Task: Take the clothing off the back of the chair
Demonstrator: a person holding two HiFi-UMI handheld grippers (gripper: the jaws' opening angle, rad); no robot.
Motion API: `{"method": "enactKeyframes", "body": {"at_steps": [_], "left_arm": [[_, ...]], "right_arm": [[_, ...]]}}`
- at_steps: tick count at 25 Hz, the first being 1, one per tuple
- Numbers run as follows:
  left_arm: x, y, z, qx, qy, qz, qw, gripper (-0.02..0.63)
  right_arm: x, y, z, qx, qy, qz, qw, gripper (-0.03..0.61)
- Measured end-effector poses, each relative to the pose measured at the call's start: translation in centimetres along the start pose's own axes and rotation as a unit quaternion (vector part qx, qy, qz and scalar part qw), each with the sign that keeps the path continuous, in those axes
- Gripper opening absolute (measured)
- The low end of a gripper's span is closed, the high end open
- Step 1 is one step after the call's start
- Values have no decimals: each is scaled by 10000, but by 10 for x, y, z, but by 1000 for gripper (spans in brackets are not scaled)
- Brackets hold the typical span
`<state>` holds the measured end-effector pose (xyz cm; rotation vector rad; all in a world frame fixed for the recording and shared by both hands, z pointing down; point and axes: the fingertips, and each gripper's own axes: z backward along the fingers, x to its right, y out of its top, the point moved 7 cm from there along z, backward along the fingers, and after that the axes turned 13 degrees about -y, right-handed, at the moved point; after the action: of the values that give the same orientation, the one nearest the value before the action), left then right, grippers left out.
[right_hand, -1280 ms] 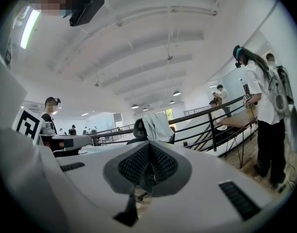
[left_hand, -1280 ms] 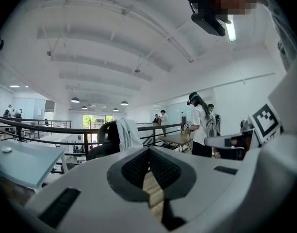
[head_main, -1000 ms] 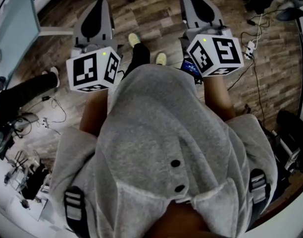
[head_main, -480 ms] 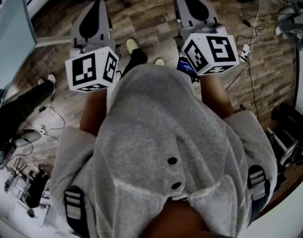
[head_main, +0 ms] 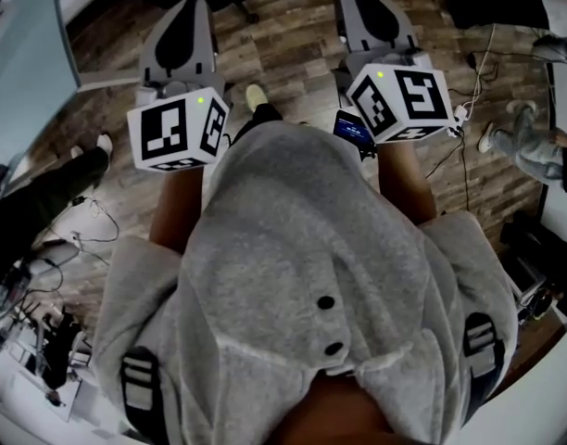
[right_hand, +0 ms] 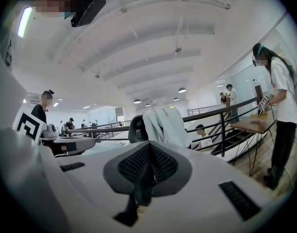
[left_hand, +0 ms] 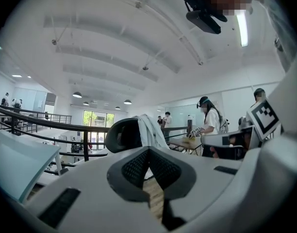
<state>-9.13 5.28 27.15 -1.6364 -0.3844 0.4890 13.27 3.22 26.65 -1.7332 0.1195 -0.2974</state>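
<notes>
A white garment [left_hand: 149, 130] hangs over the back of a dark office chair [left_hand: 120, 136] straight ahead in the left gripper view, some way off. The right gripper view shows the same garment [right_hand: 166, 124] draped over the chair [right_hand: 137, 128]. My left gripper [left_hand: 148, 150] points nearly level at it, shut with nothing held. My right gripper [right_hand: 148, 146] is shut and empty too. In the head view both grippers, left [head_main: 185, 17] and right [head_main: 361, 3], are held side by side over the wooden floor, in front of my grey hoodie [head_main: 302, 276].
A dark railing [left_hand: 51, 125] runs behind the chair. A wooden table [left_hand: 191, 141] with a person beside it stands to the right, and a white desk [left_hand: 22, 160] to the left. Cables [head_main: 469, 100] lie on the floor, with people's legs at both sides [head_main: 529, 146].
Both grippers have travelled forward together over the floor. A person's legs have come into the head view at the right, and the shoes between the grippers have slid back under my hoodie.
</notes>
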Motion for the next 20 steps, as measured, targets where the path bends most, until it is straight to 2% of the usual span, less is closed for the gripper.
{"method": "enactKeyframes", "body": {"at_steps": [7,20], "left_arm": [[-8,14,10,70,-85,-81,9999,11],[-83,17,-25,167,-339,133,9992,11]], "right_arm": [[-17,18,5,146,-73,69,9998,12],[-44,22,-68,66,-399,131,9991,12]]}}
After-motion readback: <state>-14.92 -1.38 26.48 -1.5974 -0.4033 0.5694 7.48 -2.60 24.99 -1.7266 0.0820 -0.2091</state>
